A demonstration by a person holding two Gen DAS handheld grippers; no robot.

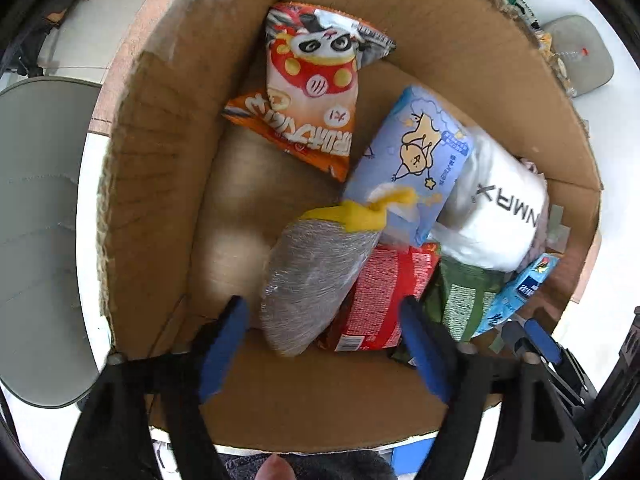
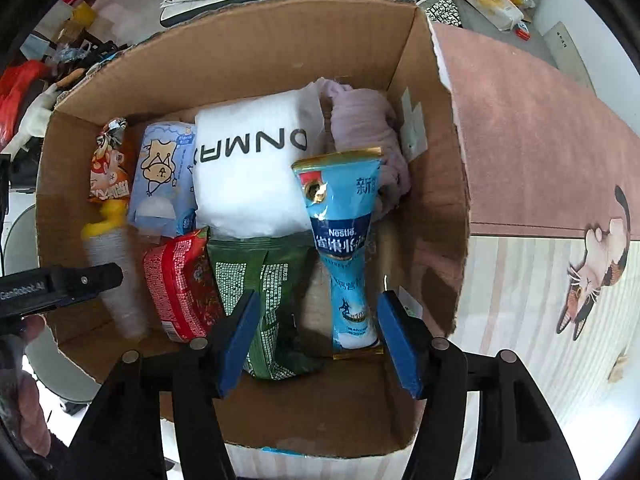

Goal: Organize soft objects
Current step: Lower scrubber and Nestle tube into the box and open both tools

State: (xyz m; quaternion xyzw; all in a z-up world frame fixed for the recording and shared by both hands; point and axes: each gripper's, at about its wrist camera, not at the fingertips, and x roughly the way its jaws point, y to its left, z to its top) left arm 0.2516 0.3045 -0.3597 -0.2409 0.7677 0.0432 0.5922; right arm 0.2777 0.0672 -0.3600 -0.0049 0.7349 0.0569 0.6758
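Currently, both tools hang over an open cardboard box (image 2: 256,52) that already holds most of the soft goods. The left tool (image 1: 324,344) has its fingers spread apart and grips nothing; directly ahead of it, between the fingers, lies a grey mesh bag (image 1: 316,280) with a yellow top, its image slightly blurred. The right tool (image 2: 320,340) is likewise spread apart and empty; a blue milk-powder pouch (image 2: 344,248) stands just ahead of its right finger, leaning against the items behind it, with a green packet (image 2: 272,304) near its left finger.

Progress: the task appears well advanced. Packed in the box are an orange snack bag (image 1: 312,92), a pale blue tissue pack (image 1: 416,164), a white towel (image 2: 248,172), a red packet (image 2: 180,284) and a lilac cloth (image 2: 368,132). The floor of the box ahead-left of the left tool is bare cardboard, so room remains. What is left is a judgement: probably straightening the leaning pouch and adding any items not yet collected.

Surface: the box rests on a white bench (image 2: 560,4), beside a pink mat (image 2: 532,132) printed with a cat. Beyond the box, the room is cluttered with clothing and bags; a grey chair (image 1: 40,220) stands left of the left tool.
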